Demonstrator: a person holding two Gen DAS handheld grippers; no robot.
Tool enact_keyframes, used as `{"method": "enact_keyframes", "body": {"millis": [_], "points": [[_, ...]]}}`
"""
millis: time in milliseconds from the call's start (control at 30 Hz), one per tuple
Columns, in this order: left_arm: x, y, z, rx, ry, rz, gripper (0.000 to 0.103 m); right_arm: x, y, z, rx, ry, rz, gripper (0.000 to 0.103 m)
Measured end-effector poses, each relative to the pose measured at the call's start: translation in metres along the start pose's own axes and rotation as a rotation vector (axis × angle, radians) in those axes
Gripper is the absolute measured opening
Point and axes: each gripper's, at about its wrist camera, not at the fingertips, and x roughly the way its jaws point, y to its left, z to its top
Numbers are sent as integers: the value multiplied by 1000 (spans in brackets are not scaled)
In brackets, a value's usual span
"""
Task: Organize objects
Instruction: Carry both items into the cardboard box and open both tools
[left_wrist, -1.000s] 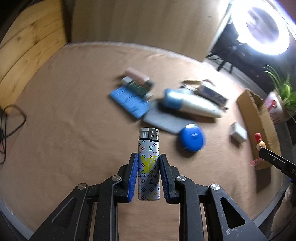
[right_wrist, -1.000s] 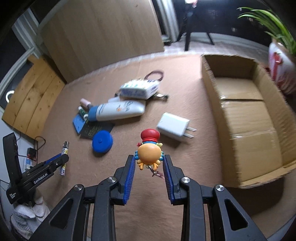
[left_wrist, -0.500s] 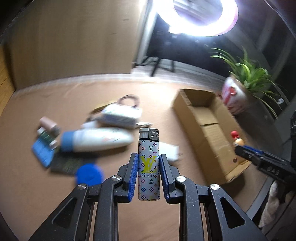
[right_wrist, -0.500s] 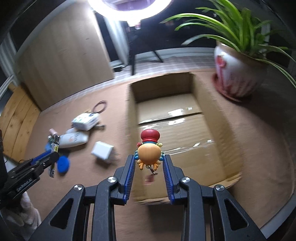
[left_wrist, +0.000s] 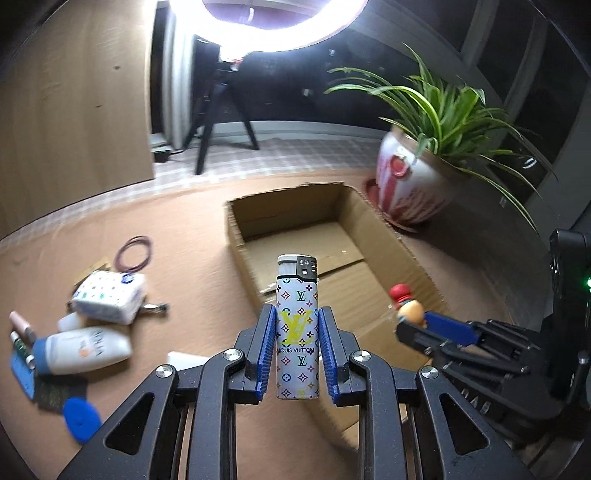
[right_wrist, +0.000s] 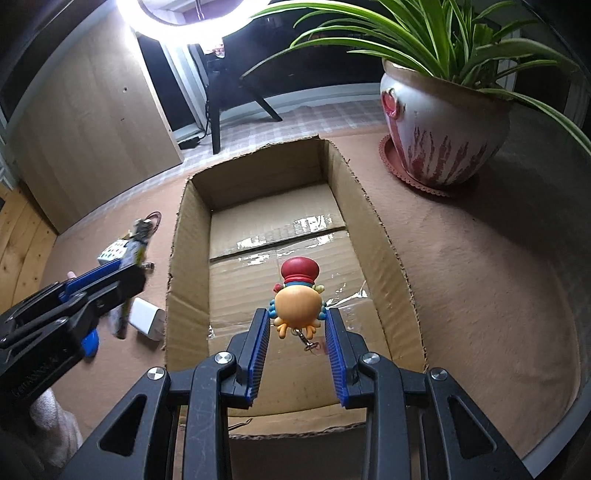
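Note:
My left gripper (left_wrist: 297, 314) is shut on a white lighter (left_wrist: 297, 325) with coloured monogram print, held upright over the near left corner of an open cardboard box (left_wrist: 236, 229). My right gripper (right_wrist: 297, 317) is shut on a small orange toy figure (right_wrist: 297, 299) with a red hat, hanging above the taped floor of the same box (right_wrist: 177, 236). In the left wrist view the right gripper (left_wrist: 412, 317) with the toy (left_wrist: 408, 304) shows at the box's right side. In the right wrist view the left gripper (right_wrist: 129, 266) with the lighter (right_wrist: 140, 236) shows left of the box.
Left of the box on the brown cloth lie a white patterned pouch (left_wrist: 109, 295), a white bottle (left_wrist: 81, 349), a blue round lid (left_wrist: 81, 419), a hair band (left_wrist: 133, 253) and a white charger (right_wrist: 147, 319). A potted plant (right_wrist: 443, 125) stands at the box's far right. A ring light shines above.
Both grippers have swung from the pile of loose items over to the cardboard box, each still holding its object. The box now fills the middle of both views.

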Motion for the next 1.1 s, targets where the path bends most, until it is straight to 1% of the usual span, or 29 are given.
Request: {"method": "enact_keyframes", "body": {"millis": [100, 167, 200, 233, 267, 300, 467, 600, 700, 867, 933, 1033, 1100], "points": [[6, -8, 4, 11, 4, 3, 25, 2, -3, 0, 1, 4, 4, 28], [9, -10, 5, 21, 11, -1, 25, 1, -3, -1, -5, 4, 13, 30], [12, -10, 6, 25, 21, -3, 26, 1, -2, -1, -11, 7, 13, 34], [13, -10, 6, 24, 28, 0, 31, 1, -1, -1, -14, 8, 10, 46], [14, -9, 6, 25, 30, 0, 39, -1, -1, -1, -14, 0, 7, 56], [12, -8, 6, 25, 27, 0, 41, -2, 0, -1, -15, -6, 5, 57], [3, 5, 7, 21, 13, 20, 42, -3, 4, -1, -8, -2, 15, 57], [-8, 30, 7, -17, 7, 42, 42, -5, 9, -4, 7, 5, 30, 57], [-14, 58, 4, -45, 13, 77, 42, -8, 12, -5, 17, 3, 34, 57], [-19, 119, -4, -136, 52, 120, 42, -16, 19, -9, 33, -4, 51, 57], [-18, 143, -10, -157, 70, 154, 42, -18, 23, -11, 36, -6, 54, 57], [-14, 176, -16, -192, 98, 181, 42, -19, 29, -15, 43, -6, 57, 57], [-9, 191, -20, -214, 116, 188, 42, -19, 34, -17, 45, -3, 62, 57]]}}
